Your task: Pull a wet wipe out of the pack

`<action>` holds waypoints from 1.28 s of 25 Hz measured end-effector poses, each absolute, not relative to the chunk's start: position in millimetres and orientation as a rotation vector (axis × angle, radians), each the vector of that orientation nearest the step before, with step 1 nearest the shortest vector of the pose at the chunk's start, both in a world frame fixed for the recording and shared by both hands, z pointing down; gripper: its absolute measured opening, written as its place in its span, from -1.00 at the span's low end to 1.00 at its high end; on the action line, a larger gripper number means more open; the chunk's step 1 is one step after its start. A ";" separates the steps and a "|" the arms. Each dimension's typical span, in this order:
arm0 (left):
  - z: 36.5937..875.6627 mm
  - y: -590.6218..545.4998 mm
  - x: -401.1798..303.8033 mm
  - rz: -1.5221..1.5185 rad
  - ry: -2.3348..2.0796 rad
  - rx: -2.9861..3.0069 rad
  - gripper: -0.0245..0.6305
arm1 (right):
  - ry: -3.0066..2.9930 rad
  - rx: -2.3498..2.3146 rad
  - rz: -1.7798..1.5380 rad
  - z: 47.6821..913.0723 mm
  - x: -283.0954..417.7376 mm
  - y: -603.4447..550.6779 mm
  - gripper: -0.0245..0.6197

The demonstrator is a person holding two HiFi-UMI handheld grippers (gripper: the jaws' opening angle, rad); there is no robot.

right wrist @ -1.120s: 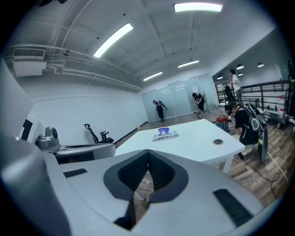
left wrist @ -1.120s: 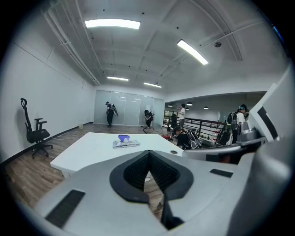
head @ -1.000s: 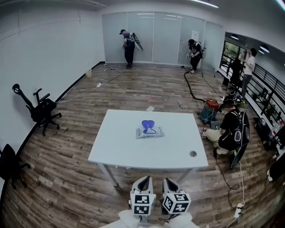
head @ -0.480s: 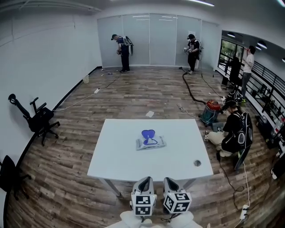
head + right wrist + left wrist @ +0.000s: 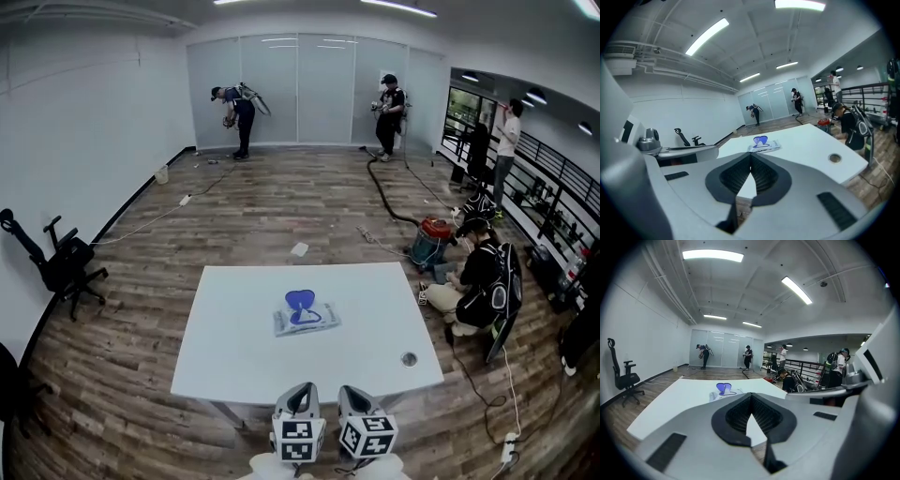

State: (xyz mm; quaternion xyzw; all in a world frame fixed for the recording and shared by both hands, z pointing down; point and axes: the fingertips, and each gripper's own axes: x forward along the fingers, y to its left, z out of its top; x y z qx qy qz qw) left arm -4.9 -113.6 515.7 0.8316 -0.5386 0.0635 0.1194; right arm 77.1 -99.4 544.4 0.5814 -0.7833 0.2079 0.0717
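A wet wipe pack (image 5: 306, 317) with a raised blue lid (image 5: 299, 302) lies flat near the middle of the white table (image 5: 225, 356). The same pack (image 5: 723, 391) shows small in the left gripper view, and the pack (image 5: 763, 144) also appears in the right gripper view. My left gripper (image 5: 299, 401) and right gripper (image 5: 352, 401) sit side by side at the table's near edge, well short of the pack. Both are shut with their tips touching and nothing between them.
A round cable hole (image 5: 408, 358) sits in the table's near right corner. A person crouches beside a red vacuum (image 5: 433, 230) to the right of the table. An office chair (image 5: 58, 264) stands at the left wall. Two people stand at the far glass wall.
The view has drawn closer to the table, so it and the pack sit lower and nearer in the picture. Both grippers keep their place, shut.
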 end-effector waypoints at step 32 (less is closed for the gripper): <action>532.0 -185.3 -15.0 0.220 -1.642 2.350 -0.94 | -2.367 1.679 0.660 558.7 76.0 -176.3 -0.89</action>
